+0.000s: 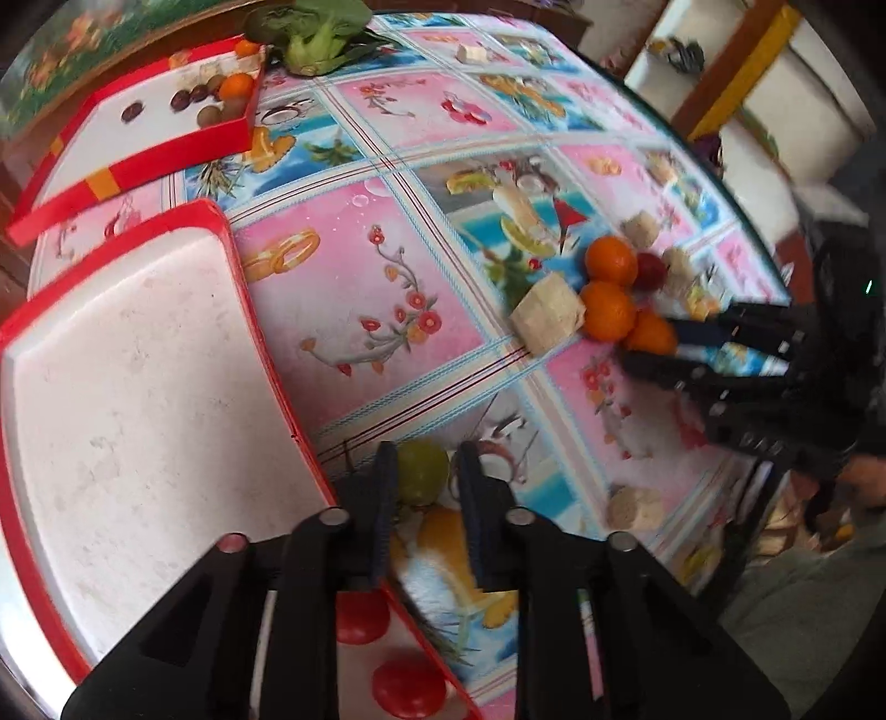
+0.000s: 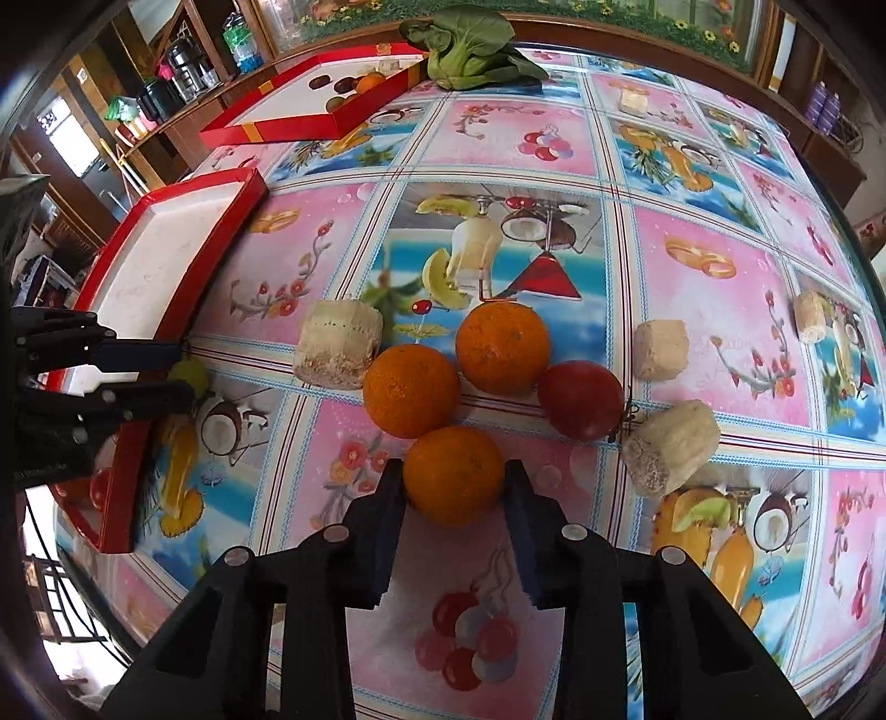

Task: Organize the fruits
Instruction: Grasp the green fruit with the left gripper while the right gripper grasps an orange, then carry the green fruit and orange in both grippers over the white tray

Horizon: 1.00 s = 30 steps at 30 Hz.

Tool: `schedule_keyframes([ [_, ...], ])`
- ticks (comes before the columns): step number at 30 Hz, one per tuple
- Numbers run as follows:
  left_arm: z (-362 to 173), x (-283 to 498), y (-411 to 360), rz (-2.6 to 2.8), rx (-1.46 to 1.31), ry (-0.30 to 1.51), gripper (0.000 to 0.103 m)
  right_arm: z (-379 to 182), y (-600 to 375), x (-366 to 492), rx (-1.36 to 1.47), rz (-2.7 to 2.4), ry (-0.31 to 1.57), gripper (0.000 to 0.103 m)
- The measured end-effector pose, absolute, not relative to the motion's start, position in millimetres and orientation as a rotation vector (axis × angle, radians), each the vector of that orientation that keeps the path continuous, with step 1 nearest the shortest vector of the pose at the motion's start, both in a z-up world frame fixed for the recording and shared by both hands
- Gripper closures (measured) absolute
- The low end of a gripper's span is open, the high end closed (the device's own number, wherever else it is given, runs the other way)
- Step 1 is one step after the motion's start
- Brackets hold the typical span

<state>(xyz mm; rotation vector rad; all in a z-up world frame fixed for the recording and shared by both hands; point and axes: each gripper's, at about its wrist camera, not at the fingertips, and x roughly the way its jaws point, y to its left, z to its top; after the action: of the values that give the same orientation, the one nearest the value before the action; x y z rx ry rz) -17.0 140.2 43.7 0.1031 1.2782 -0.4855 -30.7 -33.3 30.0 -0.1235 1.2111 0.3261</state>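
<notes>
A small green round fruit [image 1: 423,469] lies on the patterned tablecloth by the corner of the near red tray [image 1: 138,387]. My left gripper [image 1: 426,482] points down and is shut on it. My right gripper [image 2: 453,479] is shut on the nearest orange [image 2: 453,487], its pads against both sides. Two more oranges [image 2: 411,387] [image 2: 503,346] and a red round fruit [image 2: 580,397] touch each other just beyond it. From the right wrist view, the left gripper [image 2: 185,372] with the green fruit [image 2: 195,370] is at the far left. Two red fruits [image 1: 407,687] lie in the near tray.
Pale cut stalk pieces [image 2: 339,343] [image 2: 662,350] [image 2: 670,446] lie around the oranges, and others [image 1: 637,507] lie near the table edge. A far red tray [image 2: 288,119] holds several small fruits. A leafy green vegetable [image 2: 470,50] lies at the back. Shelves stand beyond the table.
</notes>
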Motion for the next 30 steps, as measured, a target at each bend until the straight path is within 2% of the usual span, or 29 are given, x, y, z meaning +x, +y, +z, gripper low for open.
schedule_keyframes([
  [4,40,-21,139,-0.463,0.169,1.272,0.087,33,-33,-32,-0.110,0.338,1.211,0.068],
  [7,38,-21,139,-0.462,0.191,1.281,0.081,34,-34,-32,-0.096,0.340,1.214,0.068],
  [9,37,-22,135,-0.476,0.220,1.285,0.074,34,-34,-33,-0.088,0.338,1.217,0.068],
  [11,36,-24,125,-0.484,0.281,1.285,0.063,33,-35,-33,-0.081,0.334,1.219,0.068],
  [12,34,-26,118,-0.477,0.330,1.280,0.062,33,-36,-33,-0.079,0.333,1.220,0.068],
  [15,28,-30,102,-0.440,0.479,1.264,0.062,34,-37,-34,-0.080,0.329,1.215,0.068],
  [17,25,-30,97,-0.411,0.545,1.247,0.076,36,-38,-34,-0.078,0.329,1.213,0.068],
  [19,25,-27,102,-0.394,0.538,1.241,0.081,37,-39,-35,-0.076,0.327,1.209,0.068],
  [30,31,-32,127,-0.417,0.112,1.308,0.081,41,-46,-39,-0.054,0.333,1.203,0.068],
])
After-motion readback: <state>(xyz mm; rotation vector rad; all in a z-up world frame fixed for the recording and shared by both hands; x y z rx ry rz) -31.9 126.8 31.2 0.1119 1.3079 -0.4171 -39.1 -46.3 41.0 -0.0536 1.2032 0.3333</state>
